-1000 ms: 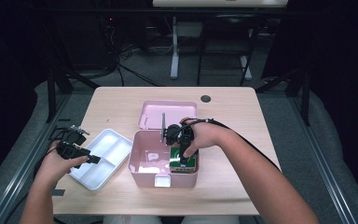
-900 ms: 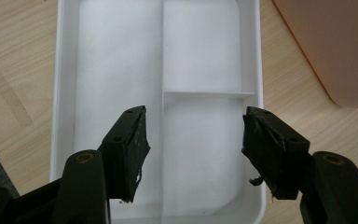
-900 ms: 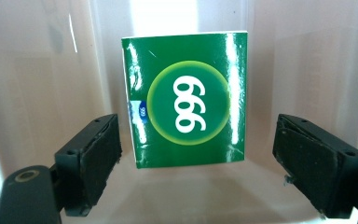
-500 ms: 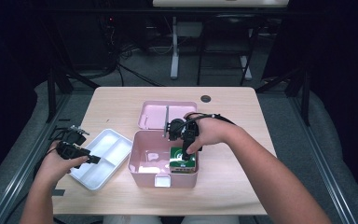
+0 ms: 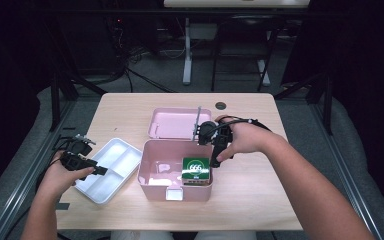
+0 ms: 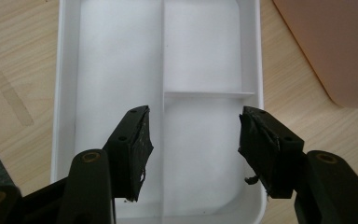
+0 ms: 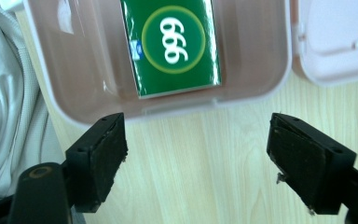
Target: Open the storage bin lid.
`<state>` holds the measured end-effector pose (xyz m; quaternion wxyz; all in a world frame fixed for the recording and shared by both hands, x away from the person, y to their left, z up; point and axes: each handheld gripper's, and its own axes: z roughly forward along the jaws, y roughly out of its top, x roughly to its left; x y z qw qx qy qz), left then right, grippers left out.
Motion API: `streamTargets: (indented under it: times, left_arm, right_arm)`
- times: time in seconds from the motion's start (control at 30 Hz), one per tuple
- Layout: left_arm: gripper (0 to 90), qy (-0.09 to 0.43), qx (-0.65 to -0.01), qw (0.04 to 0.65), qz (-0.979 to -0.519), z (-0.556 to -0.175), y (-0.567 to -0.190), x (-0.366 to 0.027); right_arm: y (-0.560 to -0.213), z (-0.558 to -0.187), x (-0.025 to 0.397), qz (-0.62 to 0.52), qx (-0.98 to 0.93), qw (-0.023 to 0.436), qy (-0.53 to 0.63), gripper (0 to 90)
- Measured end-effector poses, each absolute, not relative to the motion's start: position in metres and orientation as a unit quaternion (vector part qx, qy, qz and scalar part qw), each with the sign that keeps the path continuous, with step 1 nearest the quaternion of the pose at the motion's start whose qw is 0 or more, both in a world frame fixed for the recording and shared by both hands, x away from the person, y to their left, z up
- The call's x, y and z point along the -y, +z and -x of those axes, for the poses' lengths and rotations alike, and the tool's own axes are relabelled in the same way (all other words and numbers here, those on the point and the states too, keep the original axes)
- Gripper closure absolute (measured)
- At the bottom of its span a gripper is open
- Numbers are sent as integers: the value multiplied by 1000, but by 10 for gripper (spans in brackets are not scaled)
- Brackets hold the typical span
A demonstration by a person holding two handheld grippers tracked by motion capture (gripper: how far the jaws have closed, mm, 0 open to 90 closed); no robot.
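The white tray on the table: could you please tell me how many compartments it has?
3. The white tray has one long compartment along one side, and two shorter ones, and, beside it, split by a cross divider.

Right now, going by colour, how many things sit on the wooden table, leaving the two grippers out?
Pink: 1, the open pink plastic box with its hinged lid.
White: 1, the white divided plastic tray.
Green: 1, the green carton printed 666, lying inside the box.
Dark: 1, a small dark round disc near the far edge.
Total: 4.
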<state>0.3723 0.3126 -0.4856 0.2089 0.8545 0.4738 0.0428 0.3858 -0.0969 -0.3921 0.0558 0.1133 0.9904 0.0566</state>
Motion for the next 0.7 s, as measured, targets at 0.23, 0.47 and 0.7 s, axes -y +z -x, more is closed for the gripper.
streamTargets:
  times: [0.23, 0.47, 0.7]
  left_arm:
    - [435, 44, -473, 210, -855, -372, -485, -312]
    - [437, 43, -474, 205, -855, -372, -487, -312]
    - [435, 53, -479, 206, -852, -373, -486, -312]
  right_arm:
    - [-391, -382, 123, -135, -987, 53, 63, 255]
    - [-393, -380, 145, -161, -982, 56, 80, 283]
    - [-400, -379, 163, -188, -976, 60, 90, 305]
